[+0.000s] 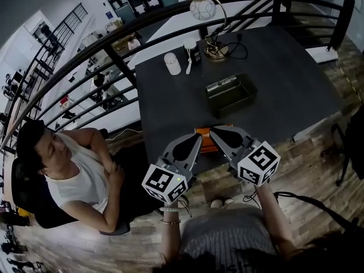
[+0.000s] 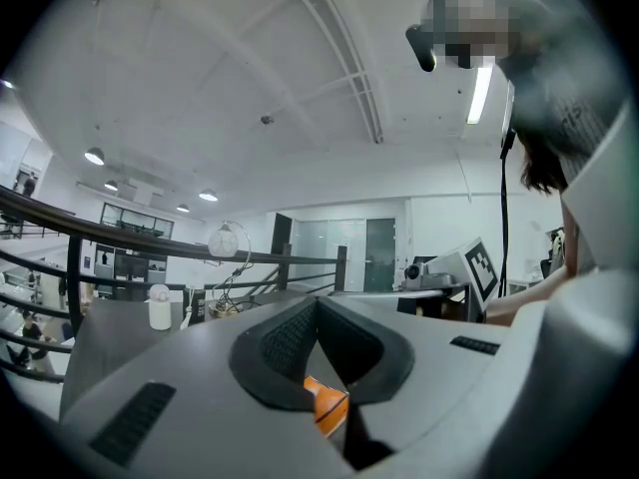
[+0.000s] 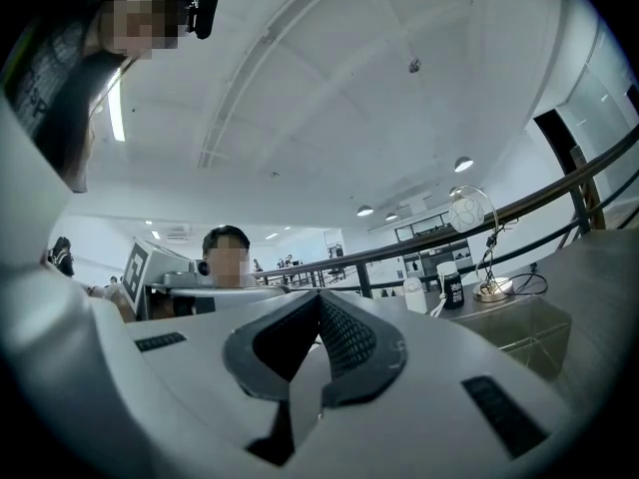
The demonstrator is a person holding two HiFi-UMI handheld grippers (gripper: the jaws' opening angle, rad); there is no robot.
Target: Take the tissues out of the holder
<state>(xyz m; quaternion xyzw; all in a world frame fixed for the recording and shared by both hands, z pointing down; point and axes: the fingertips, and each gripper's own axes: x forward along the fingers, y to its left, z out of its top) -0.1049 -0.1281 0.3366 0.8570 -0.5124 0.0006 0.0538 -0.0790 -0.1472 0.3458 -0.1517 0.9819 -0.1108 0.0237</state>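
The tissue holder [image 1: 231, 95], a dark open box, sits in the middle of the dark table [image 1: 284, 67]. A pale packet [image 1: 220, 85] lies along its far rim. In the right gripper view the holder [image 3: 524, 329] shows low at the right. Both grippers hover over the table's near edge, well short of the holder. My left gripper [image 1: 199, 137] is shut with its tips together and nothing in it. My right gripper [image 1: 212, 131] is shut and empty as well. An orange object [image 1: 203, 134] lies under them, and shows through the left jaws' gap [image 2: 325, 403].
A desk lamp [image 1: 207, 16], a white bottle [image 1: 172, 63] and a small dark jar [image 1: 196, 54] stand at the table's far side. A black railing [image 1: 96, 53] runs behind. A person [image 1: 74, 169] sits at the left of the table.
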